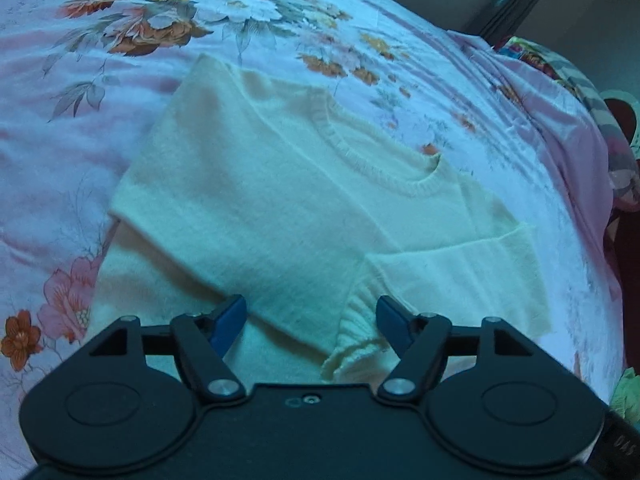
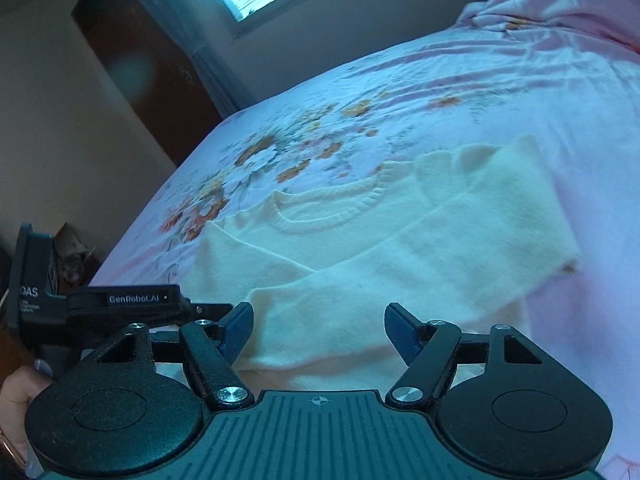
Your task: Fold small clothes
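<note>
Sweater (image 1: 288, 200) lies mid-bed (image 1: 60, 160), both sleeves folded in; left gripper (image 1: 312, 320) and right gripper (image 2: 319, 330) gape empty at its hem, likely next lifting it toward the collar.

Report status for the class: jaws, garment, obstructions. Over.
Left gripper and right gripper: jaws open, empty. Cream knitted sweater flat on floral pink bedsheet, both sleeves folded in. Nothing in the way.
</note>
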Demonstrator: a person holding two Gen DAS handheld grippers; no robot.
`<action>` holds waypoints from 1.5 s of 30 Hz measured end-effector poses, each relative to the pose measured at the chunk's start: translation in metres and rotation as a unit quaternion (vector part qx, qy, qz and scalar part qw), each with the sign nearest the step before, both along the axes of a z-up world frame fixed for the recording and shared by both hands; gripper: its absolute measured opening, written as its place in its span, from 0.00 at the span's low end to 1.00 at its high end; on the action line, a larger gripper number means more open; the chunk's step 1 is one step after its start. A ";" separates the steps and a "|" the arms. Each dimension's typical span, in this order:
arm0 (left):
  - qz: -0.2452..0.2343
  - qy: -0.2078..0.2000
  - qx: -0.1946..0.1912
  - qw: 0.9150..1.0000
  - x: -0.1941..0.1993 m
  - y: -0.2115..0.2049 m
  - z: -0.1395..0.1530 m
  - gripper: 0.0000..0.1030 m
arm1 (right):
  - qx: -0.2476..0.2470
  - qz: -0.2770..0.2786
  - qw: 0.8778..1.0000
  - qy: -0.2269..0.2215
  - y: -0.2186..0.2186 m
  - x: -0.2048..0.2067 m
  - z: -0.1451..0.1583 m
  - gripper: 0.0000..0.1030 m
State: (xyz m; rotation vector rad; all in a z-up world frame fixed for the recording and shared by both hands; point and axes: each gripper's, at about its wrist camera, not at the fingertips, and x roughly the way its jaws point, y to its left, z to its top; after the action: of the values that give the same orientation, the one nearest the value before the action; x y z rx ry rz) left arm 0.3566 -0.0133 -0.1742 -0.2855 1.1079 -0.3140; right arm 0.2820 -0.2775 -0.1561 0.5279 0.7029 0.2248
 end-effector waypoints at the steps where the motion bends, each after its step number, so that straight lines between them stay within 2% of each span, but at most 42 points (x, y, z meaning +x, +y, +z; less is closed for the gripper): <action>1: -0.002 0.001 -0.002 1.000 -0.002 0.001 0.000 0.68 | 0.008 -0.006 1.000 0.004 -0.006 -0.006 0.000 0.70; 5: 0.009 -0.010 -0.024 1.000 -0.014 0.013 0.005 0.76 | 0.020 -0.026 0.999 0.011 -0.022 -0.021 -0.003 0.70; 7: 0.005 -0.017 -0.021 1.000 -0.017 0.014 0.005 0.75 | 0.017 -0.032 0.999 0.009 -0.025 -0.025 -0.003 0.70; 8: -0.003 -0.022 -0.015 1.000 -0.018 0.012 0.005 0.69 | 0.016 -0.034 0.999 0.010 -0.025 -0.026 -0.004 0.70; 9: -0.014 -0.026 -0.007 1.000 -0.019 0.007 0.004 0.57 | 0.015 -0.037 0.999 0.013 -0.026 -0.027 -0.004 0.70; 11: -0.037 -0.034 0.008 0.999 -0.021 -0.002 0.002 0.45 | 0.010 -0.048 0.999 0.013 -0.027 -0.030 -0.003 0.70; 14: -0.049 -0.051 0.033 0.997 -0.024 -0.012 0.000 0.42 | -0.006 -0.058 0.998 0.008 -0.026 -0.033 0.000 0.70; 15: -0.050 -0.060 0.039 0.996 -0.025 -0.014 0.001 0.37 | -0.008 -0.057 0.998 0.008 -0.026 -0.033 0.000 0.70; 18: -0.053 -0.086 0.061 0.993 -0.027 -0.021 0.005 0.29 | -0.008 -0.059 0.998 0.011 -0.027 -0.035 -0.002 0.70; 19: -0.058 -0.096 0.069 0.991 -0.028 -0.024 0.007 0.28 | -0.007 -0.059 0.998 0.012 -0.027 -0.035 -0.003 0.70; 23: -0.074 -0.130 0.080 0.985 -0.036 -0.031 0.016 0.39 | 0.000 -0.060 0.998 0.013 -0.028 -0.037 -0.006 0.70; 24: -0.078 -0.138 0.083 0.984 -0.037 -0.032 0.017 0.40 | 0.002 -0.059 0.998 0.012 -0.028 -0.037 -0.006 0.70; 26: -0.072 -0.152 0.114 0.979 -0.040 -0.034 0.021 0.40 | 0.003 -0.061 0.998 0.013 -0.027 -0.036 -0.007 0.70; 28: -0.079 -0.168 0.104 0.977 -0.045 -0.028 0.029 0.42 | 0.008 -0.061 0.998 0.013 -0.027 -0.037 -0.008 0.70; 30: -0.082 -0.176 0.118 0.974 -0.045 -0.028 0.031 0.42 | 0.009 -0.057 0.998 0.013 -0.027 -0.036 -0.008 0.70; 31: -0.086 -0.175 0.117 0.974 -0.043 -0.028 0.030 0.43 | 0.009 -0.056 0.998 0.013 -0.026 -0.036 -0.009 0.70; 34: -0.101 -0.137 0.104 0.980 -0.029 -0.034 0.016 0.46 | 0.013 -0.060 0.998 0.014 -0.026 -0.036 -0.010 0.70; 36: -0.089 -0.117 0.116 0.982 -0.023 -0.037 0.004 0.46 | 0.016 -0.062 0.998 0.015 -0.026 -0.037 -0.010 0.70; 37: -0.083 -0.113 0.104 0.985 -0.021 -0.034 0.001 0.46 | 0.017 -0.062 0.998 0.015 -0.027 -0.038 -0.010 0.70; 38: -0.077 -0.111 0.091 0.987 -0.020 -0.031 -0.001 0.42 | 0.016 -0.062 0.998 0.014 -0.027 -0.039 -0.009 0.70; 40: -0.071 -0.101 0.061 0.990 -0.018 -0.025 -0.003 0.12 | 0.010 -0.064 0.998 0.014 -0.029 -0.040 -0.010 0.70; 41: -0.065 -0.089 0.042 0.993 -0.017 -0.023 -0.005 0.04 | 0.010 -0.067 0.998 0.016 -0.030 -0.039 -0.011 0.70; 45: -0.048 -0.124 0.032 0.991 -0.027 -0.021 0.011 0.03 | 0.003 -0.079 0.997 0.015 -0.034 -0.036 -0.011 0.70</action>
State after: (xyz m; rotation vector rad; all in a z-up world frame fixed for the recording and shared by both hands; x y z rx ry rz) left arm 0.3291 -0.0342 -0.1627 -0.1328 0.8847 -0.3879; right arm 0.2460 -0.3113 -0.1675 0.5906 0.6856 0.0717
